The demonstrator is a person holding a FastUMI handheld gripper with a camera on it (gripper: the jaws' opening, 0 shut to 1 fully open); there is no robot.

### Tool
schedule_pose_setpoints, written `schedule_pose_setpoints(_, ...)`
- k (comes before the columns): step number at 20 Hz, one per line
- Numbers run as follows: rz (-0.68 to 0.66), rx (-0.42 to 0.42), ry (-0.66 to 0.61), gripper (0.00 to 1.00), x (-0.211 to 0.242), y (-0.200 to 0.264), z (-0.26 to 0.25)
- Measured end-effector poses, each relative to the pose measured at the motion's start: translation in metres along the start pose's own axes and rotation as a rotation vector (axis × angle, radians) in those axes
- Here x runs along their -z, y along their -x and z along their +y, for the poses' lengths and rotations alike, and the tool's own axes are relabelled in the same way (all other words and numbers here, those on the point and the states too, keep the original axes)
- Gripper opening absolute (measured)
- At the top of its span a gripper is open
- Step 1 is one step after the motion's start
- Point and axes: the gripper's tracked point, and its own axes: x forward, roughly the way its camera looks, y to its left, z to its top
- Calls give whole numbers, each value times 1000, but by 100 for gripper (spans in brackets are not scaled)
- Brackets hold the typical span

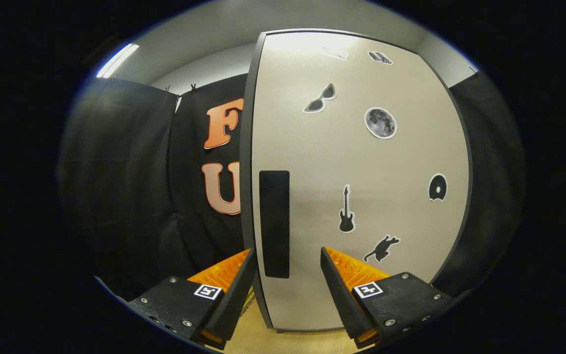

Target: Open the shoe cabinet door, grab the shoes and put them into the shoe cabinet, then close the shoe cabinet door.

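The hand-held gripper (pixel 288 290) stands wide open, its two fingers (pixel 231 295) spread apart with nothing held between them. The fingers are wedge-shaped blocks with flat bolted bases, ribbed upper faces and a small square marker on each. The near edge of the cabinet door (pixel 361 162) reaches into the gap between them; whether either finger touches the door cannot be told, and neither presses on it.

Below the fingers a strip of pale wooden floor (pixel 263 339) shows, smooth and light in grain.

Just ahead of the fingers the door rises tall and upright, a flat, smooth, off-white panel with a thin dark rim around it. Its dark edge (pixel 248 162) runs just ahead of the left finger. Beside that edge, straight ahead between the fingers, sits the handle (pixel 274 223), a tall dark matte rectangle with rounded corners. Whether the door is fully shut or slightly ajar cannot be told, and the inside of the cabinet is hidden behind it.

Flat stickers dot the panel beyond the right finger: a cat (pixel 382 248) nearest, then a guitar (pixel 346 210), a round disc shape (pixel 437 187), a moon (pixel 380 123), sunglasses (pixel 320 99), and a small dark one (pixel 380 57) near the top.

Beyond the left finger hangs black cloth (pixel 121 187), soft and creased. Farther up are a pale ceiling (pixel 224 29) and a strip light (pixel 117 60).
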Motion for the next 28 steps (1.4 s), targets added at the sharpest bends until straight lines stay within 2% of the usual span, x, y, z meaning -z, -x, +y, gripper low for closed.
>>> schedule_pose_setpoints(4, -2, 30, 6, 83, -5, 48, -9)
schedule_pose_setpoints(9, -10, 122, 36, 87, -12, 112, -37)
schedule_pose_setpoints(15, -13, 189, -1, 90, -9, 172, -58)
schedule_pose_setpoints(22, -18, 249, -12, 92, -8, 211, -71)
schedule_pose_setpoints(28, -31, 254, 19, 93, -16, 226, -65)
